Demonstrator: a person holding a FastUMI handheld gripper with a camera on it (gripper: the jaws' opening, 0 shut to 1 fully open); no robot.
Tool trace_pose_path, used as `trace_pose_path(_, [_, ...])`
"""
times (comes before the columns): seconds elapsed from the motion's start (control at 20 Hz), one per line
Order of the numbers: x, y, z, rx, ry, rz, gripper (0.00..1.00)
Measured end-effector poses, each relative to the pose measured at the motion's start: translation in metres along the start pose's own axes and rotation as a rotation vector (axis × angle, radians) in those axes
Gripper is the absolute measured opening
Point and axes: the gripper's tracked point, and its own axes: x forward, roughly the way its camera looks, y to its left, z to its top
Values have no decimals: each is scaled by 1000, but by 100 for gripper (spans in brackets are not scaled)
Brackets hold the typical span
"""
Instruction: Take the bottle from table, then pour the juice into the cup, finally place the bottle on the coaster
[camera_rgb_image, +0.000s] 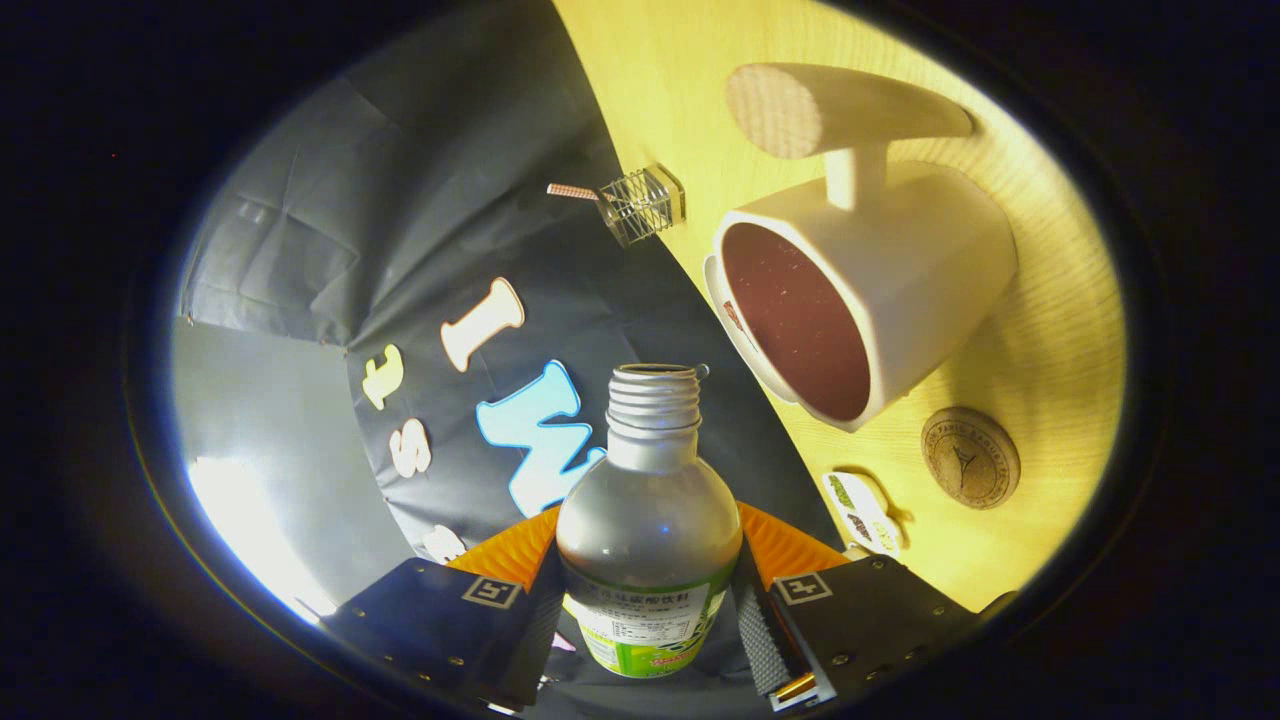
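Note:
My gripper (648, 585) is shut on a clear plastic bottle (648, 520) with a green label; its threaded neck has no cap and points away from the fingers. The whole view is rolled, so the wooden table (1040, 330) stands to one side. Beyond the bottle's mouth and off to the side sits a white cup (880, 290) with a dark red inside and a wide flat handle. The bottle's mouth is level with the cup's rim but apart from it. A round cork coaster (970, 457) lies on the table beside the cup, nearer the fingers.
A small clear ribbed holder with a striped straw (640, 203) stands at the table's far edge. Small white packets with green print (864, 510) lie on the table near the fingers. The black cloth wall hangs behind the bottle.

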Motion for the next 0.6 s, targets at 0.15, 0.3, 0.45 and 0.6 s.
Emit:
trace_pose_path(0.15, [0,-2,-1,-140,13,-34,77])
trace_pose_path(0.3, [2,-1,-1,-229,29,-43,77])
trace_pose_path(0.45, [2,-12,-6,-388,56,-105,77])
trace_pose_path(0.6, [-1,-19,-12,-537,89,-137,77])
